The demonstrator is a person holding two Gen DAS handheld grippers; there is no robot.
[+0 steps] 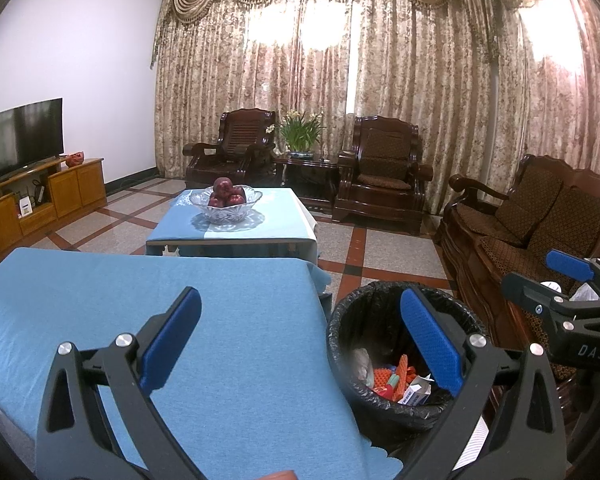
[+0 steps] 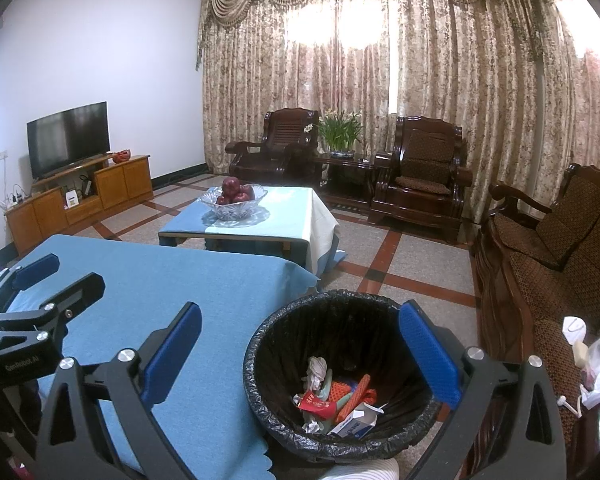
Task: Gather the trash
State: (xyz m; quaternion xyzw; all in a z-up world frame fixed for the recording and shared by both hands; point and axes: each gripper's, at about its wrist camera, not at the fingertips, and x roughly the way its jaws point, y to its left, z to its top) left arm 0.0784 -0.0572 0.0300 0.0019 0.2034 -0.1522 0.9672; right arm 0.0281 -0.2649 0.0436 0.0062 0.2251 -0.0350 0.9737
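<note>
Two worktops (image 2: 148, 280) (image 2: 296, 208) ahead of the tongs, one bin (image 2: 340, 446) between them, one fruit bowl (image 2: 234, 204), two armchairs (image 2: 276, 148) (image 2: 424, 168), one television (image 2: 69, 138).

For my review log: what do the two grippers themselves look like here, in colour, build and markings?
Both match. The left gripper and right gripper have black plastic frames, silver round bolts at the linkage joints, and flat jaws faced with textured blue pads. The right one's body reads "DAS" in the left wrist view; the left one's reads "GenRobot.AI" in the right wrist view. No cables or sleeves are visible.
</note>
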